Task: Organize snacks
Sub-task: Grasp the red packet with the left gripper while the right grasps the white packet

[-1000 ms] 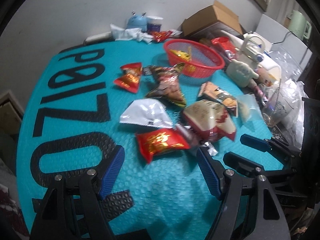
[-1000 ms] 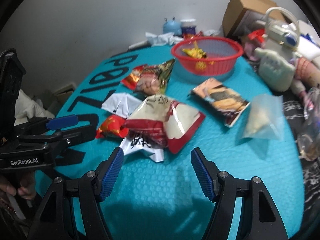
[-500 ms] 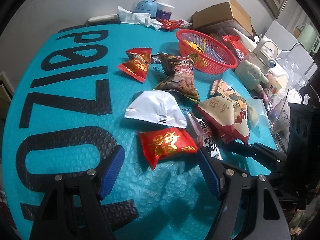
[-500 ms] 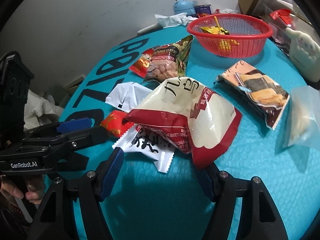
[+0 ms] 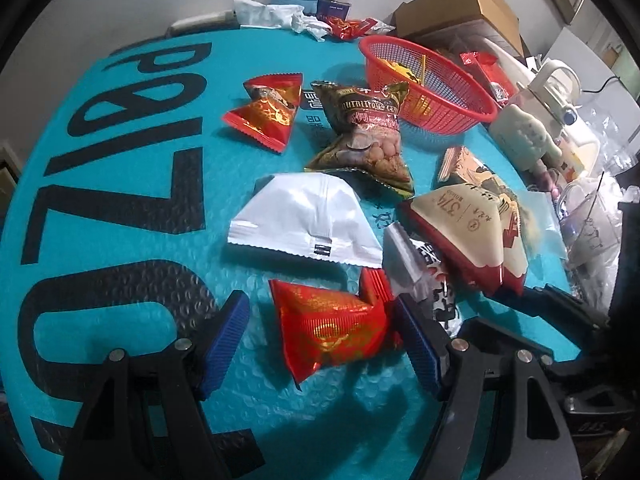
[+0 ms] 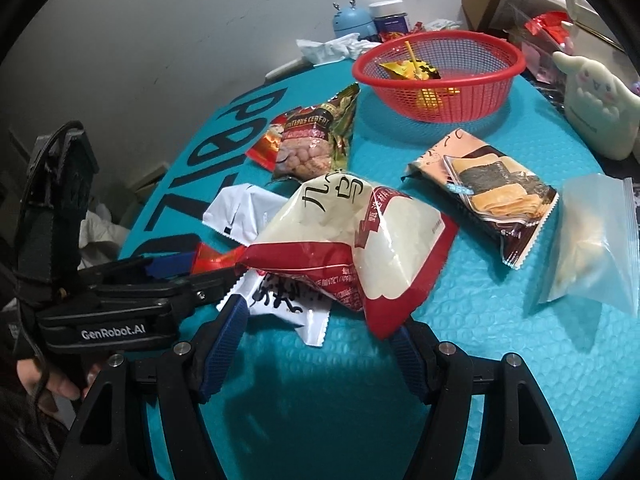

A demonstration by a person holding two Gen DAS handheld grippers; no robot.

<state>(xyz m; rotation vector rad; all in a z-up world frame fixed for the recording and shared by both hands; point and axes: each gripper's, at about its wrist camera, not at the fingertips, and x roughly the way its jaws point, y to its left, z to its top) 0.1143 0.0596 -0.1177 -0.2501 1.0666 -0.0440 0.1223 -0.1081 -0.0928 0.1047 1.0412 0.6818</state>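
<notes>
I hold the left gripper (image 5: pixel 322 336) with its tongs apart either side of the red packet (image 5: pixel 332 330), clamping nothing, because it lies nearest; the right gripper (image 6: pixel 318 334) is likewise spread around the corner of the cream-and-red bag (image 6: pixel 352 240), which rests on other packets; the red basket (image 6: pixel 486 92), the likely destination, sits at one o'clock, well apart.

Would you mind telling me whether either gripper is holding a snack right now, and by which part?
Nothing is held. The left gripper straddles the red packet, the right gripper the cream-and-red bag, both open.
</notes>
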